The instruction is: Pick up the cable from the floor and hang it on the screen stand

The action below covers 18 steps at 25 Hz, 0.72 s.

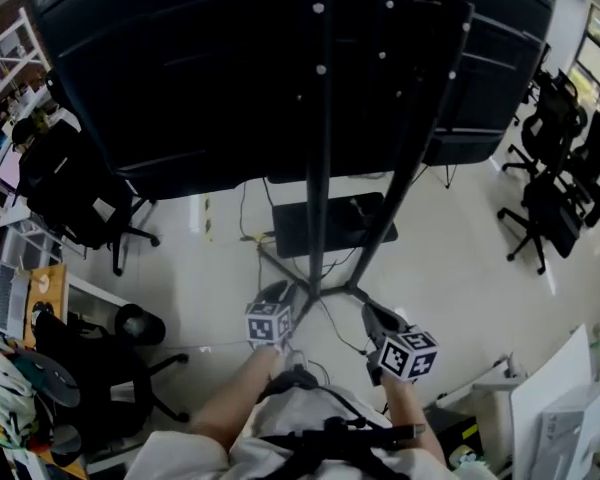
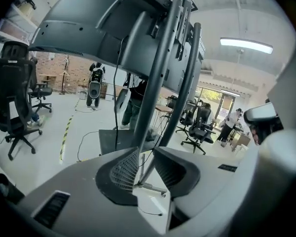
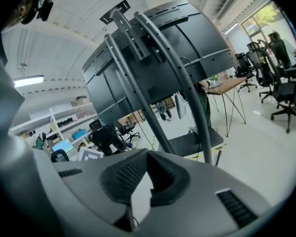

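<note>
One screen stand (image 1: 323, 168), two grippers.
Lower centre: left gripper (image 1: 275, 290) is pointing downward, jaws apart; right gripper (image 1: 372, 313), jaws together.

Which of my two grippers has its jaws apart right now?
The left gripper: its jaws stand apart with nothing gripped, and the screen stand shows through the gap. The right gripper has its jaws closed together at the tips.
</note>
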Available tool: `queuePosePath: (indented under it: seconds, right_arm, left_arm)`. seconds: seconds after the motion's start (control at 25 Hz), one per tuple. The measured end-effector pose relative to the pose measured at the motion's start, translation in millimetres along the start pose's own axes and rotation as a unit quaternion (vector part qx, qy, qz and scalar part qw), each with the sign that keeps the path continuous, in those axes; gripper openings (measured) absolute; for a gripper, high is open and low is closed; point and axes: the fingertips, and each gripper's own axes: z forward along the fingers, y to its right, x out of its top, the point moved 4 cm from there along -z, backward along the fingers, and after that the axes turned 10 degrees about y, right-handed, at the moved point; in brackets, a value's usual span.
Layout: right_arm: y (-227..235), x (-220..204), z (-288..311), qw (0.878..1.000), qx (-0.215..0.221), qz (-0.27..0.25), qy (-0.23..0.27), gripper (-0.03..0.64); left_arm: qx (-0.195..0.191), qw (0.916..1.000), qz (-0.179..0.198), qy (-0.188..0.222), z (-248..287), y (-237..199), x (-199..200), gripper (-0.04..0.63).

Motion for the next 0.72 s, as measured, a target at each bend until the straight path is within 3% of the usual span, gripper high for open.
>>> queuePosePath:
  seconds: [0.32, 0.72]
  right_arm:
    - [0.3, 4.1, 51.9, 0.999, -0.031, 0.007, 0.004, 0.009]
    - [14.4, -7.5, 84.1, 0.997, -0.07, 0.033, 0.014, 0.009]
  left_arm:
    - [0.001, 0.9989, 0.01, -0.046, 66.9, -59.4, -6.2, 0.2]
    - [-0.006, 0.9906, 0.05, -0.127, 130.7, -103.2, -39.1, 0.202]
